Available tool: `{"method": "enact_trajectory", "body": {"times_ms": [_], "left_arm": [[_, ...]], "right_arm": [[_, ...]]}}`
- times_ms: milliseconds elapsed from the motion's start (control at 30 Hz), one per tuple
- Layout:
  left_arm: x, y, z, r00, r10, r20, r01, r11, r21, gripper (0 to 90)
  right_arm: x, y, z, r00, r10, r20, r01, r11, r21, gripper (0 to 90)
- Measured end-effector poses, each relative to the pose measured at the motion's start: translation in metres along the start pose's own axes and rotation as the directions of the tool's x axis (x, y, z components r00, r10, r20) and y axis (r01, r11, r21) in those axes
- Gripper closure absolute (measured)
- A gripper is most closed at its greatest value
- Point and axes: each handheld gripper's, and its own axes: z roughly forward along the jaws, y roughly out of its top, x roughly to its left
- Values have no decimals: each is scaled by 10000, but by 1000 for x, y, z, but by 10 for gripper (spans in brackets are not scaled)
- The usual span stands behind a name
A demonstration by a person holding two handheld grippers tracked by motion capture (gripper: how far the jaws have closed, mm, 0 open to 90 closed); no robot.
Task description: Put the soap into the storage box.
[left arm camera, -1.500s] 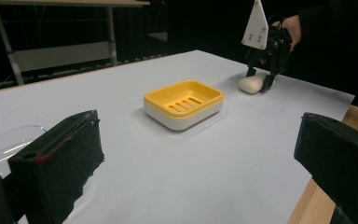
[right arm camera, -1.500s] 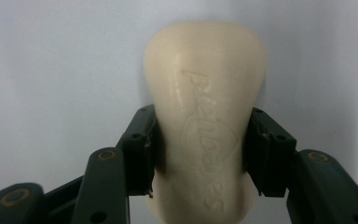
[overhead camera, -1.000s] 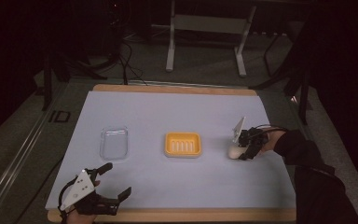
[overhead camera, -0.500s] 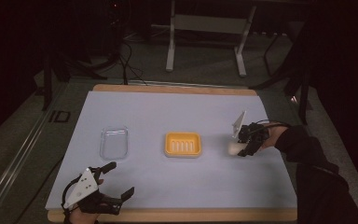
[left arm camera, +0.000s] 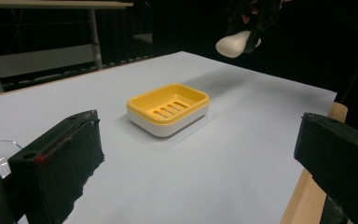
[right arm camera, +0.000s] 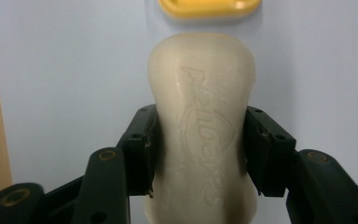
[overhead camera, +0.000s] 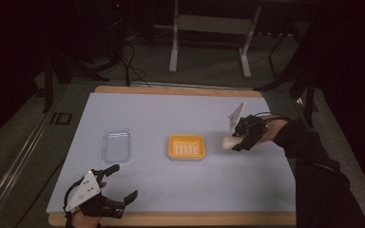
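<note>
Bar of soap [right arm camera: 200,135]: pale cream, embossed lettering on its face, clamped across its middle between the jaws of the right hand-held gripper [overhead camera: 241,138]. It is off the bench, in the air just right of the soap dish; the left gripper view shows it clear of the surface at far right [left arm camera: 237,44].

Soap dish [overhead camera: 186,147]: yellow slotted tray on a white base, at the centre of the bench, empty. In the right gripper view its near edge sits just beyond the tip of the soap [right arm camera: 209,8].

Clear plastic lid or tray [overhead camera: 116,145]: flat on the bench, left of the dish, well apart from it.

Left hand-held gripper [overhead camera: 123,183]: near left corner of the bench, jaws wide apart, nothing between them, aimed toward the dish.

Bench [overhead camera: 161,114]: pale blue-white sheet over a wooden top, wood showing along the near and far edges.

Right forearm in a dark sleeve [overhead camera: 309,147] comes in from the right.
</note>
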Motion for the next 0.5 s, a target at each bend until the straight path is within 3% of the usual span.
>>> {"method": "enact_trajectory", "body": {"times_ms": [267, 500], "left_arm": [[0, 0, 1, 10000, 35, 35, -35, 10000, 29, 12], [0, 0, 0, 10000, 24, 52, -24, 10000, 12, 12]], "right_arm": [[1, 28, -4, 9986, -529, 98, 530, 9984, -198, 497], [3, 48, -6, 9941, -1033, 322, 1058, 9903, -899, 496]]}}
